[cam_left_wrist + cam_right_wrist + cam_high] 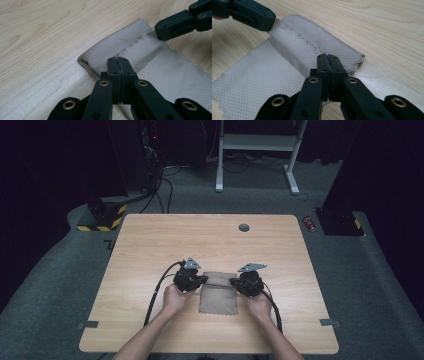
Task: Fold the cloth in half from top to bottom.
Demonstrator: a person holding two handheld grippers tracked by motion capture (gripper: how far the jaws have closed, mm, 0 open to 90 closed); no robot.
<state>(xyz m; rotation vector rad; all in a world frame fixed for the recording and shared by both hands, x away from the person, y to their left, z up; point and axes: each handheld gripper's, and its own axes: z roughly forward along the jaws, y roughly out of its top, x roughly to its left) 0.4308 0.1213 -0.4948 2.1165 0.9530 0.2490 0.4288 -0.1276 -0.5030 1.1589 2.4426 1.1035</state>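
A beige cloth (217, 299) with a pinked edge lies on the wooden table (150, 245) near its front middle. Its far part is folded back over itself into a flap (117, 42). My left gripper (202, 280) is at the flap's left end and my right gripper (234, 282) at its right end. In the left gripper view my jaws (117, 59) are shut, with the flap's zigzag edge running into their tips; the other gripper (162, 31) is at the far end. In the right gripper view my jaws (327, 56) are likewise shut on the flap's edge of the cloth (262, 72).
A grey round grommet (244, 227) sits at the table's far middle. Grey tape tabs (89, 324) mark the front corners. On the floor beyond the table are a white desk frame (257, 142), cables, a red can (310, 223) and black stands.
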